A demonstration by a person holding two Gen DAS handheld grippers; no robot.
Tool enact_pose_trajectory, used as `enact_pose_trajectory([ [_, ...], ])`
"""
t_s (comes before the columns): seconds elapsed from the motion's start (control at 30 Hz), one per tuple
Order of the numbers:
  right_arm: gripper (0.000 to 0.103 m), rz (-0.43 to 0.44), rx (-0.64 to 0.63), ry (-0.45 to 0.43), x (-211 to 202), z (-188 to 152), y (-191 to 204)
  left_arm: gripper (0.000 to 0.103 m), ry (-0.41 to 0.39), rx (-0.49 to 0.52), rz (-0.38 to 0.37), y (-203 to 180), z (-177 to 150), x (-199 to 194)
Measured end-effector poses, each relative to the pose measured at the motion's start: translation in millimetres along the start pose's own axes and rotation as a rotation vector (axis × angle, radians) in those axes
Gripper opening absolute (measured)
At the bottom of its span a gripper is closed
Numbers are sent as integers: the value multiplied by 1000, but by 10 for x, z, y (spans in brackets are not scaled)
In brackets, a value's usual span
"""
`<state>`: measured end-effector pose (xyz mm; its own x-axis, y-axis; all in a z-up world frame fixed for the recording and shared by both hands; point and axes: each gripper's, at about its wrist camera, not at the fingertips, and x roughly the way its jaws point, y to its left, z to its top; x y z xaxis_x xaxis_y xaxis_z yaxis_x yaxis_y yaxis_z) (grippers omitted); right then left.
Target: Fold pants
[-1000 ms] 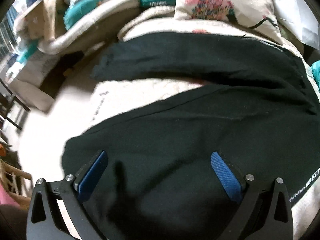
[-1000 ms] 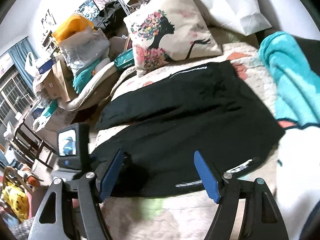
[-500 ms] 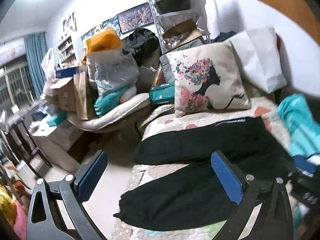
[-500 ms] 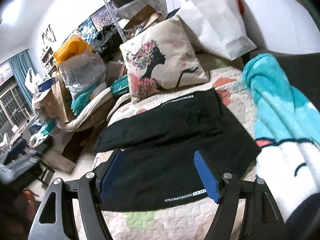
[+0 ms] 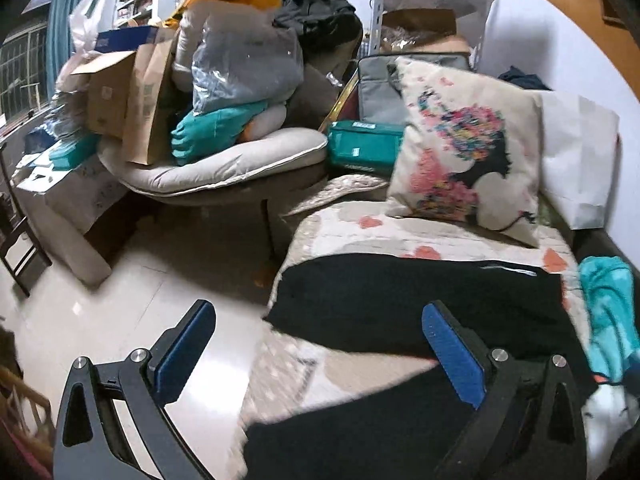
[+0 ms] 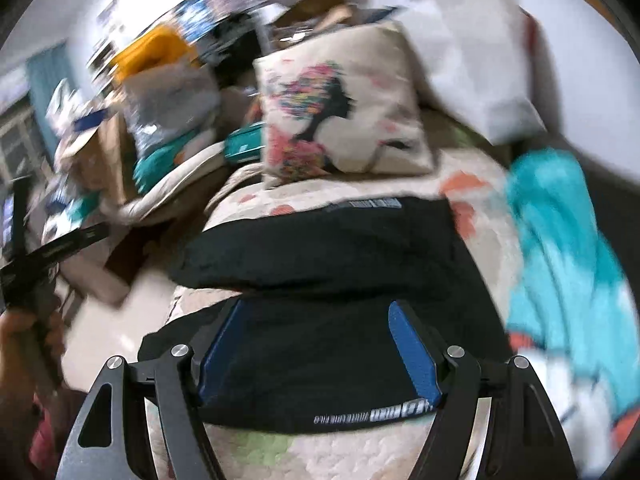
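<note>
**Both tongs lifted clear of the pants, nothing in hand**

Since a second ago the left gripper point(image 5: 316, 354) has risen from close over the black cloth and swung out, so that its left finger now hangs over the floor point(image 5: 120, 304) beside the bed. The right gripper point(image 6: 320, 350) has drawn nearer the waist end, and its view is blurred with motion. Both stand wide open and hold nothing.

The pants point(image 5: 420, 300) lie spread on the quilt point(image 5: 360, 224), legs apart: one leg ahead of the left tongs, the other under and behind its right finger. In the right view the pants point(image 6: 320, 248) fill the span between the fingers, the printed hem band just below them. The pillow point(image 5: 464, 156) sits well beyond.

The cloth looks soft, limp and light; it should drape and slide easily on the quilt. Best taken by pinching a doubled edge: waistband corner for the right, cuff of the near leg for the left.
</note>
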<state>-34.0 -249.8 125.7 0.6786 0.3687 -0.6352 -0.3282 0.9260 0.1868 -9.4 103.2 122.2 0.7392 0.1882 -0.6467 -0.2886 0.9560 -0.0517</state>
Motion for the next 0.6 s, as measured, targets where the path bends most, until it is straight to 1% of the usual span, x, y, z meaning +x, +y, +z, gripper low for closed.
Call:
enact_pose_trajectory([
  [0.07,81,25,-75,34,131,233,38,103,22,13,-2,122,46,266],
  [0.1,81,40,-101,55,246,358,23,103,38,19,0,184,61,436],
  [0.17,81,41,-125,101,551,590,-60,103,76,19,-2,318,89,778],
  [0.27,81,9,-125,157,1035,837,-246,103,135,7,-16,482,120,1211],
  [0.33,81,-10,-90,186,1368,997,-437,103,171,-7,-24,612,152,1550],
  [0.37,81,-7,-62,194,1562,1082,-554,103,180,-12,-33,657,171,1677],
  [0.47,81,1,-38,222,1969,1235,-722,103,189,-41,-86,748,224,1975],
  [0.53,81,2,-58,249,2196,1290,-758,103,194,-67,-129,768,251,2140],
  [0.6,81,2,-93,272,2385,1312,-744,103,194,-84,-153,743,283,2286],
])
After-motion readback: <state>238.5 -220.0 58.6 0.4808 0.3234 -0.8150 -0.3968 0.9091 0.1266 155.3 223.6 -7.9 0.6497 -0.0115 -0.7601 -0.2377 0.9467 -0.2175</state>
